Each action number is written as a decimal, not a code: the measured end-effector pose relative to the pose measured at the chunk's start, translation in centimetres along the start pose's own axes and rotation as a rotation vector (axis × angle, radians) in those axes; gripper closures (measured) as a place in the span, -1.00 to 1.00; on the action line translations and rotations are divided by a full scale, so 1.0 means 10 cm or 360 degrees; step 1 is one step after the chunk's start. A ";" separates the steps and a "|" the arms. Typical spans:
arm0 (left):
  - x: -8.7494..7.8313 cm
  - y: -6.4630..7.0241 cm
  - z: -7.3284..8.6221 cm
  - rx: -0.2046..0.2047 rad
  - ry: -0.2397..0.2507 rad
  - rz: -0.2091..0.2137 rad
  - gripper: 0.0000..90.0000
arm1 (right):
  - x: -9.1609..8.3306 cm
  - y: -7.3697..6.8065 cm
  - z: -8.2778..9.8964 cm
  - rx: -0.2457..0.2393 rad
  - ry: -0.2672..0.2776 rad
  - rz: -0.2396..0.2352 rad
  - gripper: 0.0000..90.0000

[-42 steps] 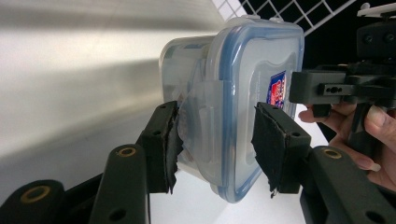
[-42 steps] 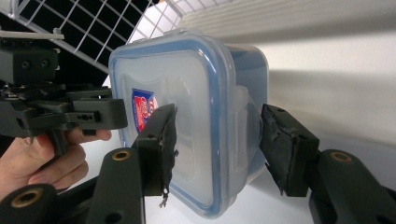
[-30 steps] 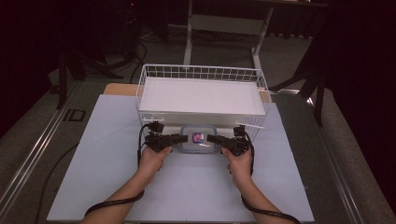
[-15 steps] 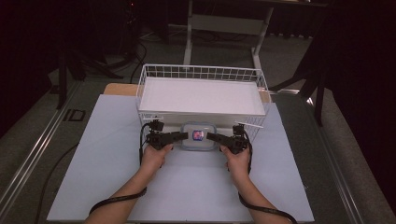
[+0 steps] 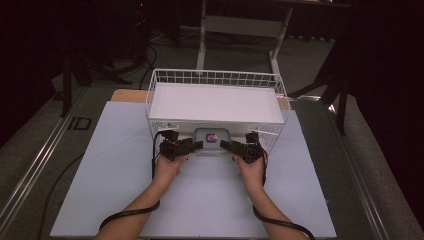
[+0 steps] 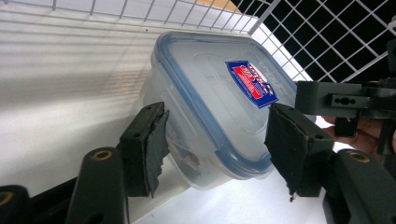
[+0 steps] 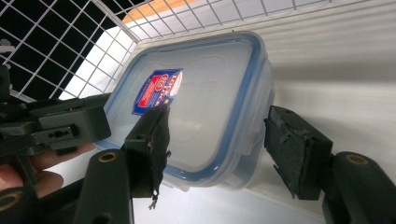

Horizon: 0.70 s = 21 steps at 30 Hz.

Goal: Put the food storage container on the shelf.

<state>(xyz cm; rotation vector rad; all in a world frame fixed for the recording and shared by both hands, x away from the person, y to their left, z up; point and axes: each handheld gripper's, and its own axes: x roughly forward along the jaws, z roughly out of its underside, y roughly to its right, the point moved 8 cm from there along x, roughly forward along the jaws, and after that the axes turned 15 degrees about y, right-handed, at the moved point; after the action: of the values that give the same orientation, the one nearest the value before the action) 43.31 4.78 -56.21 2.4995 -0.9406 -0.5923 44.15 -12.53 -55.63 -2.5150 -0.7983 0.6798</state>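
Observation:
A clear plastic container [image 5: 212,139] with a blue-rimmed lid and a red and blue sticker stands at the front wall of the white wire basket [image 5: 155,95]. My left gripper [image 5: 197,145] is at its left end and my right gripper [image 5: 225,145] at its right end. In the left gripper view the container's [image 6: 210,93] corner lies between the left gripper's [image 6: 217,140] spread jaws. In the right gripper view the container's [image 7: 205,102] other corner lies between the right gripper's [image 7: 217,140] jaws. Both pairs of jaws have just been opening and the pads stand off the container.
The basket has a white floor and sits at the back of a pale mat [image 5: 100,190]. Wire mesh [image 6: 336,42] rises close behind the container. Each gripper view shows the opposite gripper [image 6: 345,100] [image 7: 60,123] and a hand. Dark floor and a table frame lie beyond.
The hands and the container sit slightly closer to the basket than a second ago. Little else differs.

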 end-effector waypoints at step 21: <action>-0.53 0.30 0.02 0.0196 0.0039 0.0125 -0.59 | -0.33 -0.26 -0.02 -0.0338 0.0068 -0.0031 -0.59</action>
<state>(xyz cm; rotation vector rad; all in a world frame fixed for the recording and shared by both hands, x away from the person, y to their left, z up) 38.05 6.30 -53.61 2.5575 -1.0911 -0.4914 40.81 -12.70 -53.05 -2.6968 -0.9215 0.5586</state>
